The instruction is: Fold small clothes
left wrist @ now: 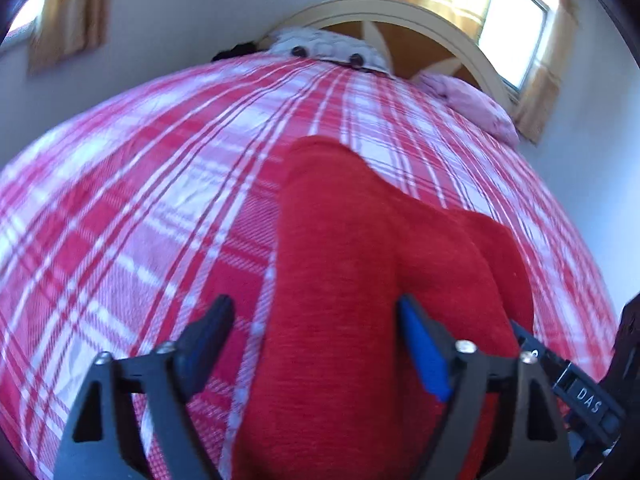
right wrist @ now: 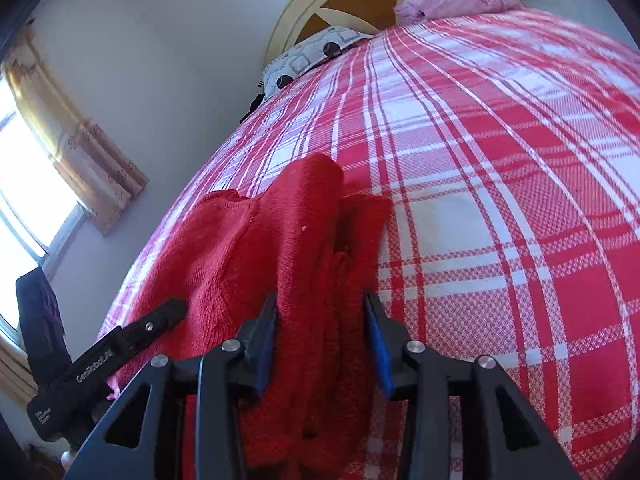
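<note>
A red knitted garment (left wrist: 352, 280) lies on the red-and-white plaid bedspread (left wrist: 140, 200). My left gripper (left wrist: 316, 320) is open, its two fingers standing on either side of one end of the garment. In the right wrist view the same red garment (right wrist: 256, 264) lies bunched in folds. My right gripper (right wrist: 322, 312) is open, with a fold of the garment lying between its blue pads (right wrist: 378, 344). The left gripper's finger (right wrist: 132, 332) shows at the left of that view, over the garment's edge.
A grey patterned pillow (right wrist: 304, 60) and a pink pillow (right wrist: 456, 0) lie by the round wooden headboard (right wrist: 360, 4). Curtained windows (right wrist: 24, 184) flank the bed. The plaid bedspread (right wrist: 500, 200) stretches wide to the right of the garment.
</note>
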